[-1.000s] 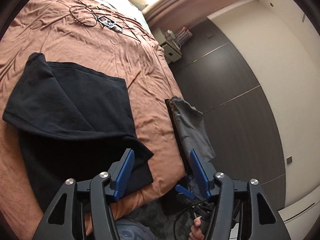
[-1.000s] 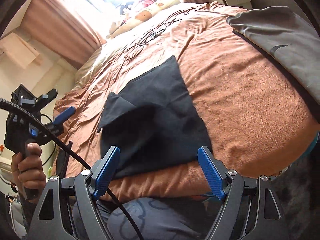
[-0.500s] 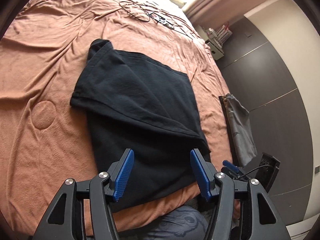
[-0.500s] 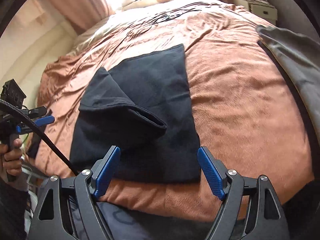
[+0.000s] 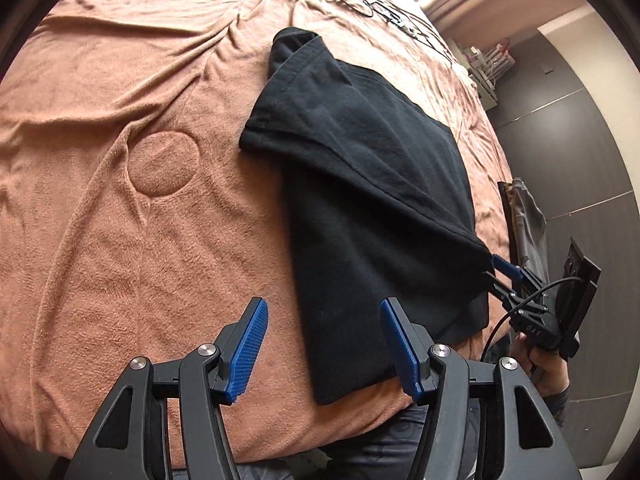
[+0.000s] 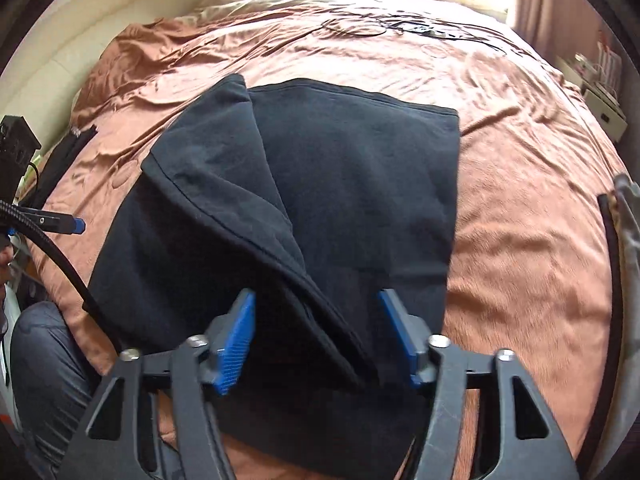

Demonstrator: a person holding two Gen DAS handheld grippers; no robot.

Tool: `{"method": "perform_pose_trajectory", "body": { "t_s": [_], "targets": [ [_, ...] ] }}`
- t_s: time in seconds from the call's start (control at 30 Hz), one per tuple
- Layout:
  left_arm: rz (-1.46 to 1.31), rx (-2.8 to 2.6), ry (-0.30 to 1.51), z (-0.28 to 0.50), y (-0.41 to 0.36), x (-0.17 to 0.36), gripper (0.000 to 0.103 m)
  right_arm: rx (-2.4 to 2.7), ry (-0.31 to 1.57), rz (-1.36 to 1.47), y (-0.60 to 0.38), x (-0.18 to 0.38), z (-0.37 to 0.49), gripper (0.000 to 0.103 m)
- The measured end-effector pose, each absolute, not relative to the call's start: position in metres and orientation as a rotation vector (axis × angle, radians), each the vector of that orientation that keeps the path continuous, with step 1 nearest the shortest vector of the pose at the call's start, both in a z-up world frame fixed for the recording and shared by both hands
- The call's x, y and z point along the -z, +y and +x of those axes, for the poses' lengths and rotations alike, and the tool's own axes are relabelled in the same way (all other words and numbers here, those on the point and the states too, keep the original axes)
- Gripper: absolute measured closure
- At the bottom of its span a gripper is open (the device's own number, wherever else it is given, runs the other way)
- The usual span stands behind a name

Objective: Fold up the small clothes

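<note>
Black T-shirt (image 5: pixel 360 184), part-folded w/ sleeve flap laid over it, lies on brown bedspread (image 5: pixel 120 200); left gripper (image 5: pixel 324 348) jaws apart above its near-left hem w/ nothing gripped, right gripper (image 6: pixel 316 340) jaws just been closing around the lifted near-right fold, pads not seen pressing.

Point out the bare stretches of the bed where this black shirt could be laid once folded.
Widest bare patch: brown bedspread left of the black shirt. A narrower strip runs between the shirt and the grey garment. Crowded: the cables toward the pillows.
</note>
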State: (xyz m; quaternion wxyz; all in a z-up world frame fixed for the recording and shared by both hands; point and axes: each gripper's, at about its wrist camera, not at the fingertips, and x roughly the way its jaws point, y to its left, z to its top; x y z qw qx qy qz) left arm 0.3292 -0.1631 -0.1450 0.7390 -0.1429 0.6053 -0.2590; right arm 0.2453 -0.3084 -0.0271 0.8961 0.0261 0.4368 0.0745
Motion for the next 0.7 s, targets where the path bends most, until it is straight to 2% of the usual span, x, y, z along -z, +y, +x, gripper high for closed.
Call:
{"method": "perform_pose_trajectory", "body": {
  "t_s": [0.03,0.07,0.1,0.13,0.4,0.7],
  "targets": [
    [-0.318,0.566,1.335,0.33,-0.162,0.148,0.043,-0.163,0.912,0.053,-0.309,0.028,0.25,0.074],
    [-0.322,0.564,1.341,0.33,-0.16,0.151,0.043,-0.175,0.919,0.058,-0.31,0.029,0.255,0.082],
    [-0.325,0.564,1.346,0.33,-0.16,0.154,0.043,-0.187,0.924,0.065,-0.311,0.03,0.257,0.095],
    [-0.324,0.564,1.351,0.33,-0.159,0.156,0.043,-0.189,0.919,0.078,-0.313,0.029,0.258,0.099],
    [-0.273,0.594,1.371,0.329,-0.177,0.161,0.043,-0.214,0.902,0.298,-0.35,0.026,0.24,0.1],
    [-0.173,0.612,1.37,0.324,-0.205,0.16,0.043,-0.199,0.877,0.406,-0.372,0.022,0.209,0.101]
  ]
}}
